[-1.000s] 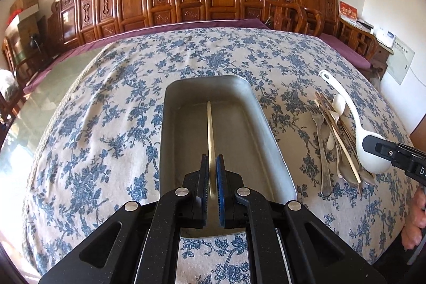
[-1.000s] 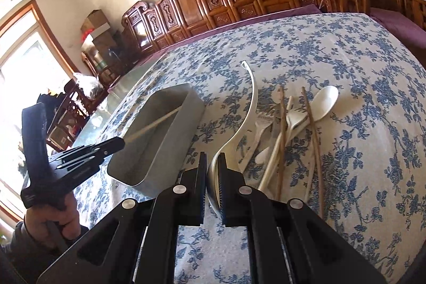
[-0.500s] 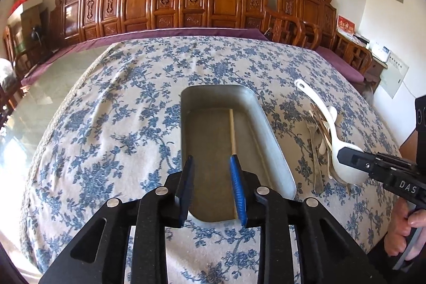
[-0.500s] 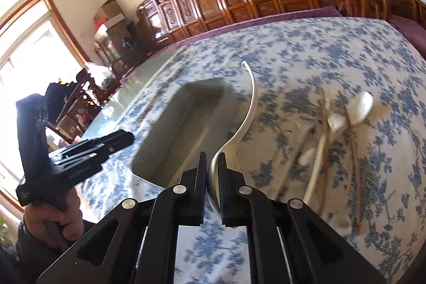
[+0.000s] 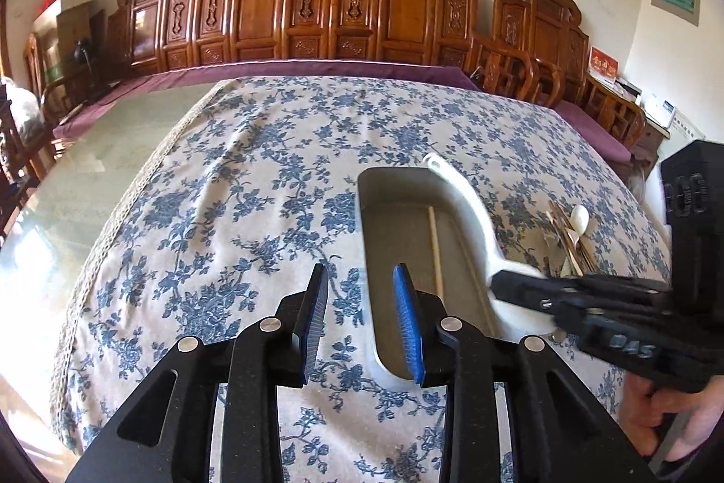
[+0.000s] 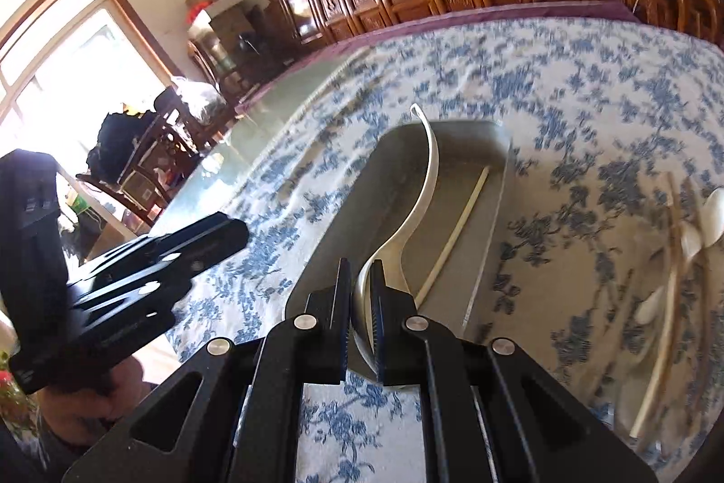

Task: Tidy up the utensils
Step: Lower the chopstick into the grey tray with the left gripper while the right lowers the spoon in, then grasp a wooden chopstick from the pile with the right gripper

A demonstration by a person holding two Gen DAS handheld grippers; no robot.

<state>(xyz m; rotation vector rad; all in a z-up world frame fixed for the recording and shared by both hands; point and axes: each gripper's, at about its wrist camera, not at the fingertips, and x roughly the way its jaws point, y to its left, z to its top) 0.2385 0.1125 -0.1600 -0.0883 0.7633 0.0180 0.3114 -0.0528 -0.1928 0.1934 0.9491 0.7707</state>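
A grey metal tray (image 5: 375,220) lies on the flowered tablecloth with one pale chopstick (image 5: 435,243) in it. My left gripper (image 5: 362,318) is open and empty, just left of the tray's near end. My right gripper (image 6: 360,318) is shut on the bowl of a white ladle (image 6: 423,193) and holds it over the tray (image 6: 493,161), handle pointing away. The chopstick (image 6: 457,229) lies right of the ladle. In the left wrist view the ladle (image 5: 470,202) crosses the tray's right rim, held by the right gripper (image 5: 502,288).
A pile of loose utensils, wooden chopsticks and white spoons (image 6: 678,238), lies on the cloth right of the tray; it also shows in the left wrist view (image 5: 572,234). Carved wooden chairs (image 5: 316,12) line the far side. Bare glass tabletop (image 5: 90,175) lies left.
My left gripper let go of the chopstick into the tray, opened and drew back to the left. My right gripper carried the ladle from the utensil pile over to the tray.
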